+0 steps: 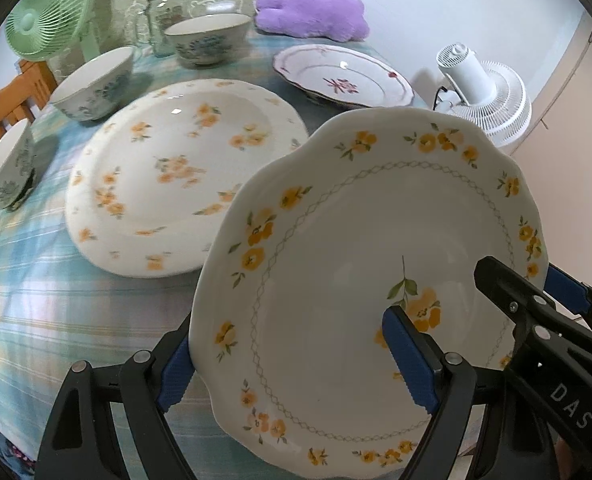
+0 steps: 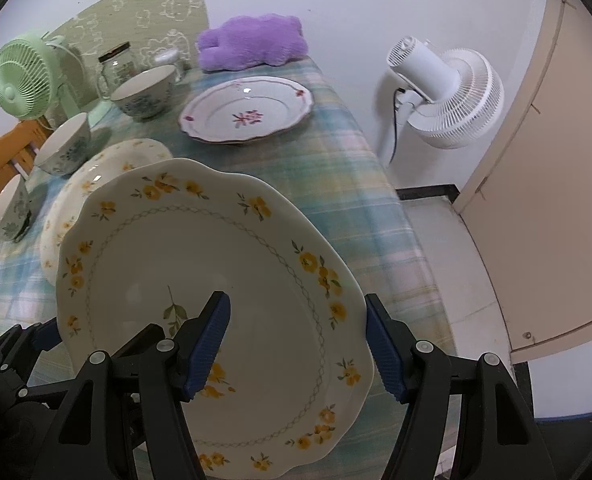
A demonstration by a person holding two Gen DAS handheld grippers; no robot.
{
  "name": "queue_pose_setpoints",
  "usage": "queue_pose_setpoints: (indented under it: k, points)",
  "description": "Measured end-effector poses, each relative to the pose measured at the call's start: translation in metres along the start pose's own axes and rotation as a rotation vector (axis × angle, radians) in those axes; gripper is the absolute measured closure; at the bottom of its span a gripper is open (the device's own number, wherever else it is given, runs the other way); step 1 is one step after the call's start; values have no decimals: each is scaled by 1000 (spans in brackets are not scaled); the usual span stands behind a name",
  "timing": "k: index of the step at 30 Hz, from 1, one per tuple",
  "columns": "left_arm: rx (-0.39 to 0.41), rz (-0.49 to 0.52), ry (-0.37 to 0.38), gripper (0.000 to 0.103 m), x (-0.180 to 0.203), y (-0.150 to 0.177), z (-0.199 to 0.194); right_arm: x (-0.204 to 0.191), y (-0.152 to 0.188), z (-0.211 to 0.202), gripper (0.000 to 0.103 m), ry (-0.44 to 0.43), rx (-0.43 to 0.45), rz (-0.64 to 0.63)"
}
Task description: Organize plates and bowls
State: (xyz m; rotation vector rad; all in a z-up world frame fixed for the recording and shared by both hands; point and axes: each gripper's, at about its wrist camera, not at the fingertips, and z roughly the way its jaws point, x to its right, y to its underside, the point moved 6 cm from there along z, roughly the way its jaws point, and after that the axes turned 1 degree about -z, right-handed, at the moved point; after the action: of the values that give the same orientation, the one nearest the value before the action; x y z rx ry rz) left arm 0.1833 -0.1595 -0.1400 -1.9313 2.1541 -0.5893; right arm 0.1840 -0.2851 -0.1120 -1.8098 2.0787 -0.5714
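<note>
Nearest the cameras, a scalloped white plate (image 1: 360, 280) with yellow flowers round its rim, a thin lattice ring and a leafy sprig at its centre was held above the bench (image 2: 336, 184), tilted, between both tools. The left tool (image 1: 291, 364) clamped one edge, one blue pad on the plate's face and the other behind the rim; the right tool (image 2: 296, 344) gripped the opposite edge the same way, one pad on the face, one outside the rim. The plate's lower rim ran out of both views, and the underside contact was hidden. Just beyond it, on the blue-green checked cloth, lay a larger yellow-flowered plate (image 1: 183, 176), blurred in the left view and mostly covered by the held plate in the right view. Farther off sat a pink-flowered plate (image 2: 247, 112) and three blue-patterned bowls (image 1: 95, 84) along the left side, the nearest cut by the frame. At the far edge stood a glass jar (image 1: 167, 12), a green fan (image 1: 51, 16) and a purple cushion (image 2: 251, 42); a white fan (image 2: 448, 96) stood off the bench.
</note>
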Motion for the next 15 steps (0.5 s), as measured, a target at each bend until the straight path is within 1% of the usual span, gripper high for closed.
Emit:
queue_pose_setpoints:
  k: [10, 15]
  points:
    - [-39, -6, -23, 17, 23, -3, 25, 30, 2, 16, 35, -2, -28, 8]
    - [-61, -34, -42, 17, 19, -5, 35, 30, -2, 28, 35, -17, -45, -2]
